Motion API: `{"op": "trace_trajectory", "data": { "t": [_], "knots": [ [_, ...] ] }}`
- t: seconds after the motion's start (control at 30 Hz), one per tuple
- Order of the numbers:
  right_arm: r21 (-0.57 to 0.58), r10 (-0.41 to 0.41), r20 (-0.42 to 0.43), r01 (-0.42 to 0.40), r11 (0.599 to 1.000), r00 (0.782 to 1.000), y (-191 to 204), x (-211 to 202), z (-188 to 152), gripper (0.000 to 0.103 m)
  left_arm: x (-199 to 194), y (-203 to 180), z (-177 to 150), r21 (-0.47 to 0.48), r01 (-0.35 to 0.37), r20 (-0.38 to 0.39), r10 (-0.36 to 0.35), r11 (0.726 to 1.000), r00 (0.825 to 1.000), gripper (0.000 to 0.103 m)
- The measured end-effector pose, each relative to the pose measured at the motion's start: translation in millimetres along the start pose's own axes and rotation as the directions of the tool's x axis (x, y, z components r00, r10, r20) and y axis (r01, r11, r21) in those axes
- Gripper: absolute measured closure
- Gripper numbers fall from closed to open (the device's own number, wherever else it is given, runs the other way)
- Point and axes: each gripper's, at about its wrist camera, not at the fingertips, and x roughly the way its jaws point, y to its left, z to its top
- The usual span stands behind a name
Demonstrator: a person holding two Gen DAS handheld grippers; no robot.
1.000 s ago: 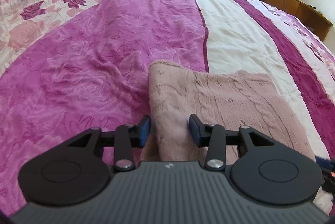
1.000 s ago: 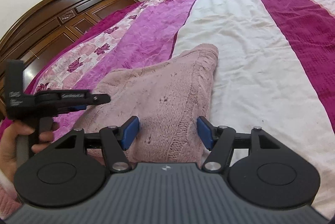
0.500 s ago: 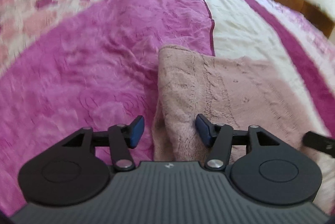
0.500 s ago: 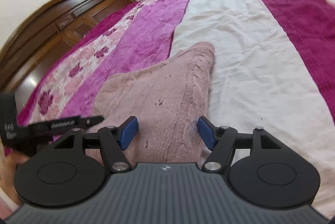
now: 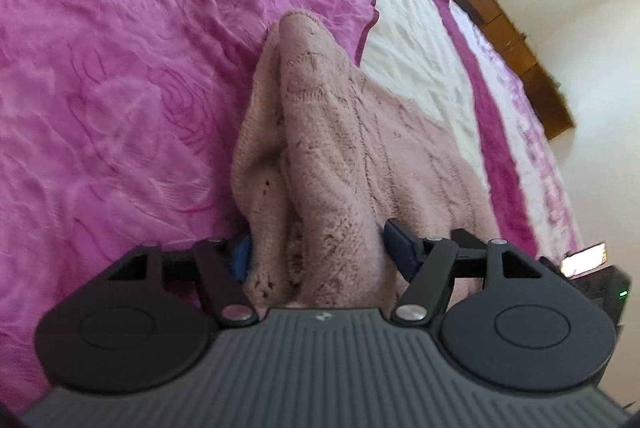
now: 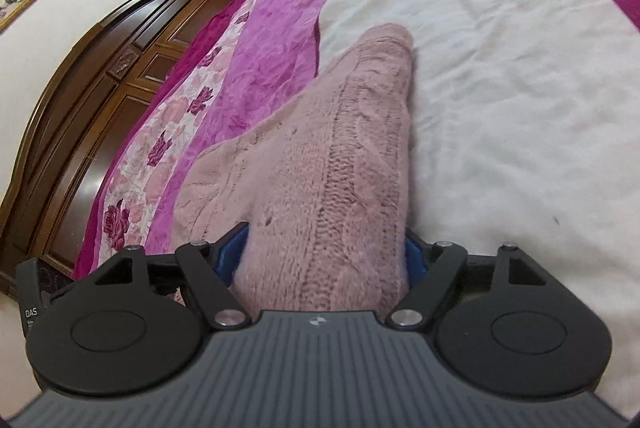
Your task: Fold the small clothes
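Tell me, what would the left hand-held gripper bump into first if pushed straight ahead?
The pink knitted garment: its fabric already fills the gap of the left hand-held gripper, so it would likely bunch up.

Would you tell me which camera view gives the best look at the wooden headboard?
The right wrist view: the dark wooden headboard curves along its left side, panels and carving visible, beyond the pink knitted garment lying between the right gripper fingers. The left wrist view shows no headboard, only bedspread, garment and low wooden cabinets.
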Motion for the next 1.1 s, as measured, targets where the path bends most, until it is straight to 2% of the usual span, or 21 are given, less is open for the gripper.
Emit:
{"op": "trace_trajectory", "data": {
  "t": [0.03,0.17,0.23,0.33,0.43,0.57,0.73,0.87,1.03,1.1],
  "knots": [
    [0.002,0.005,-0.003,-0.005,1.000,1.000,0,3,1,0.024,1,2,0,-0.017,0.014,0.001,-0.014,1.000,1.000,0.038],
    [0.008,0.016,0.009,-0.016,1.000,1.000,4,3,10,0.049,-2,2,0,-0.055,0.027,0.028,-0.026,0.998,0.999,0.057],
    [-0.009,0.041,0.027,-0.041,0.999,0.999,11,-5,15,0.052,-8,-1,-1,-0.064,0.046,0.048,-0.043,0.997,0.998,0.060],
    [-0.019,0.074,0.056,-0.073,0.997,0.996,24,-24,26,0.053,-17,-16,-3,-0.043,0.088,0.067,-0.085,0.995,0.994,0.061],
    [-0.057,0.084,0.093,-0.079,0.995,0.992,35,-54,35,0.053,-18,-39,-9,-0.004,0.125,0.054,-0.124,0.992,0.991,0.061],
    [-0.079,0.058,0.142,-0.047,0.996,0.988,32,-105,38,0.053,-19,-73,-23,0.055,0.175,0.035,-0.177,0.983,0.984,0.061],
    [-0.052,-0.010,0.182,0.020,0.998,0.983,7,-167,20,0.053,-13,-108,-54,0.110,0.230,-0.030,-0.228,0.967,0.973,0.062],
    [0.004,-0.083,0.170,0.083,0.997,0.982,-28,-192,-5,0.052,-6,-125,-86,0.197,0.202,-0.079,-0.190,0.959,0.979,0.062],
    [0.081,-0.160,0.121,0.151,0.985,0.980,-66,-179,-35,0.051,4,-117,-111,0.274,0.070,-0.083,-0.049,0.959,0.995,0.060],
    [0.075,-0.192,0.112,0.184,0.980,0.975,-72,-172,-46,0.049,4,-112,-114,0.274,0.055,-0.082,-0.033,0.960,0.996,0.060]
  ]
}}
